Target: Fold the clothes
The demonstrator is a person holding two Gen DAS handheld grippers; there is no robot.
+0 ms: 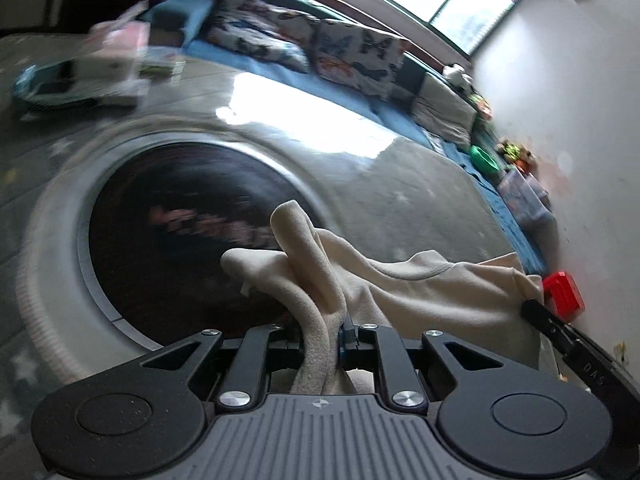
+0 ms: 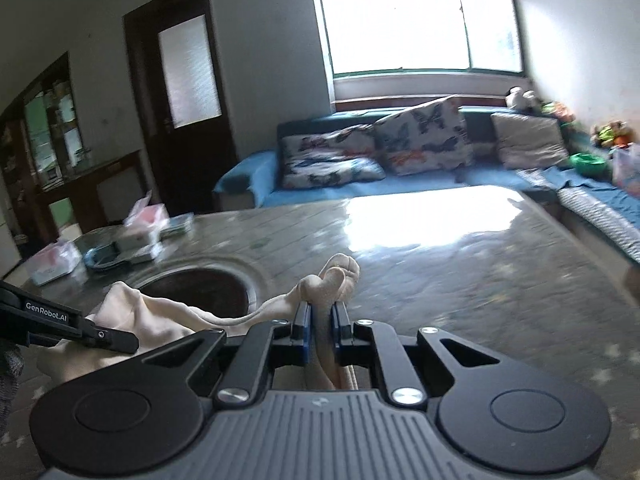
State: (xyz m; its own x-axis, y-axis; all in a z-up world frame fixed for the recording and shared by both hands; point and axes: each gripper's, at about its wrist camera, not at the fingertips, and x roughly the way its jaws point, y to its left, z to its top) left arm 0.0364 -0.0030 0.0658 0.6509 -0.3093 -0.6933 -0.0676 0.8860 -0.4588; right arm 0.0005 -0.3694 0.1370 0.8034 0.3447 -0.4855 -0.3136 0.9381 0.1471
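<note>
A cream fleece garment [image 1: 420, 280] hangs stretched between my two grippers above the grey table [image 1: 400, 184]. In the left wrist view my left gripper [image 1: 326, 332] is shut on a bunched fold of it, cloth sticking up past the pads. The right gripper's black finger [image 1: 560, 332] shows at the right edge, at the garment's other end. In the right wrist view my right gripper [image 2: 322, 316] is shut on another bunched fold of the garment [image 2: 332, 280], and the left gripper's arm [image 2: 68, 326] reaches in from the left over the cloth.
A round dark inset [image 1: 180, 240] sits in the table under the garment. Boxes and tissue packs [image 2: 136, 232] lie at the table's far left. A blue sofa with butterfly cushions [image 2: 400, 148] runs along the wall, toys and a red object [image 1: 562, 290] at the right.
</note>
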